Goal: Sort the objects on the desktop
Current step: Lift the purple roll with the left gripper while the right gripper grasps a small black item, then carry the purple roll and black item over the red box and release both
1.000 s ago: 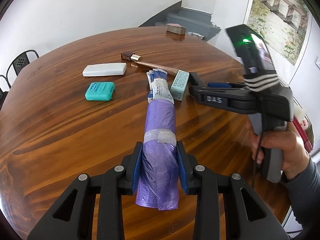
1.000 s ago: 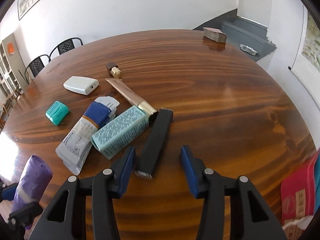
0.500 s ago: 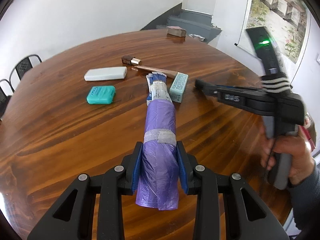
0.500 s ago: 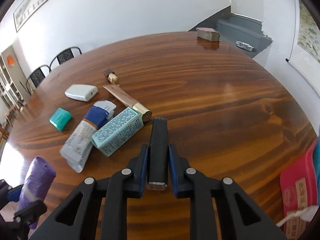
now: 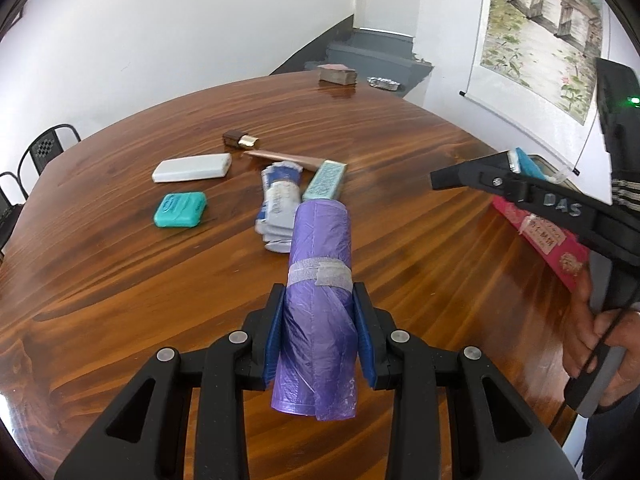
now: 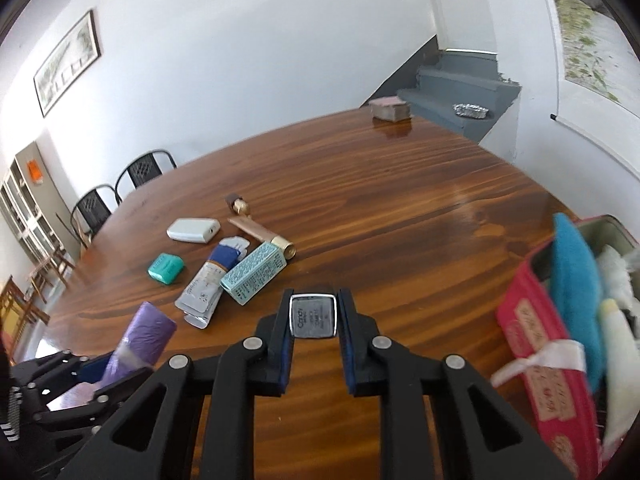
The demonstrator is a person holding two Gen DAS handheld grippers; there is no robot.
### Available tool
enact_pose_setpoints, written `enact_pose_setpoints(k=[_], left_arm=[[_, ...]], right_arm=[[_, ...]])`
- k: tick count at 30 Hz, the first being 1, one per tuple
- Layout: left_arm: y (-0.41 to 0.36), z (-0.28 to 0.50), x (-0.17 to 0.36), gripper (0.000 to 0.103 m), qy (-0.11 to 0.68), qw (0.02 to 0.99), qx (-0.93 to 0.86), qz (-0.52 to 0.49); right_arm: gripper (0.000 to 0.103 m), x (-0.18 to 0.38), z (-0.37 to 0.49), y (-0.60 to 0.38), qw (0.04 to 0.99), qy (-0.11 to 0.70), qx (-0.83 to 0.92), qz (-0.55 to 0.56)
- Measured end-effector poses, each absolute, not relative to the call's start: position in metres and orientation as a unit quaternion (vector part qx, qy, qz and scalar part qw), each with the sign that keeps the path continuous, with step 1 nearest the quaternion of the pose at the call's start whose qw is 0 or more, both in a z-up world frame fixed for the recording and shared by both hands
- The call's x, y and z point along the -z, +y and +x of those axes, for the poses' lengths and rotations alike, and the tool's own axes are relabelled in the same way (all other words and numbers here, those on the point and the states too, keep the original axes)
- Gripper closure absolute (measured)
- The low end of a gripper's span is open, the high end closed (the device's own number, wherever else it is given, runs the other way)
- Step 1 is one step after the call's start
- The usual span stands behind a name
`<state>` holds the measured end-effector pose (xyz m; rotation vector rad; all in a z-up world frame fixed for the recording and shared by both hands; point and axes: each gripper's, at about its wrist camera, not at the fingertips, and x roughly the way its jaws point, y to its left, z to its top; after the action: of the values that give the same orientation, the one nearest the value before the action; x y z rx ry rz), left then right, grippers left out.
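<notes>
Black bar (image 6: 313, 316) lifted off table, right gripper (image 6: 313, 334) clamping it, left gripper (image 5: 319, 334) gripping purple roll (image 5: 319, 308), label illegible.

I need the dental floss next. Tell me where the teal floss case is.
The teal floss case lies flat on the wooden table, left of the pile in the left wrist view, just in front of the white case and left of the blue-and-white sachets.

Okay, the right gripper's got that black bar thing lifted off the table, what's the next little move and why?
Probably carry it right and over the open pink box. The right gripper is shut on the black bar, clear of the wooden table, and the box at the table's right edge already holds sorted things such as a blue cloth. Releasing comes after.
</notes>
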<state>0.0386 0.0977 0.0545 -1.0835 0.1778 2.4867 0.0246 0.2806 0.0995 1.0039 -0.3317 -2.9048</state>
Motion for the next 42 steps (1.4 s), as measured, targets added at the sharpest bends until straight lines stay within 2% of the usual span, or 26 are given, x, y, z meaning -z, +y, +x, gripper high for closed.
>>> enact_pose_setpoints(k=[6,16,25,38,41,42], left_arm=[[0.124,0.046,-0.062,0.068,0.071,0.235,-0.89,-0.385],[0.178,0.059,-0.077,0.068,0.083,0.287,-0.878,-0.374],[0.237,0.073,-0.096,0.068,0.101,0.337,-0.867,-0.353],[0.329,0.083,-0.123,0.068,0.117,0.413,-0.845,-0.32],[0.351,0.078,-0.122,0.067,0.115,0.435,-0.83,-0.328],[0.358,0.076,-0.121,0.067,0.115,0.441,-0.825,-0.335]], right_arm=[[0.081,-0.121,0.057,0.309,0.003,-0.12,0.951,0.285],[0.081,-0.146,0.118,0.374,-0.091,-0.131,0.964,0.213],[0.081,-0.141,0.146,0.439,-0.167,-0.159,0.952,0.201],[0.081,-0.129,0.151,0.481,-0.18,-0.186,0.94,0.22],[0.077,-0.126,0.154,0.486,-0.179,-0.196,0.938,0.222],[0.073,-0.126,0.155,0.488,-0.18,-0.198,0.938,0.22]])
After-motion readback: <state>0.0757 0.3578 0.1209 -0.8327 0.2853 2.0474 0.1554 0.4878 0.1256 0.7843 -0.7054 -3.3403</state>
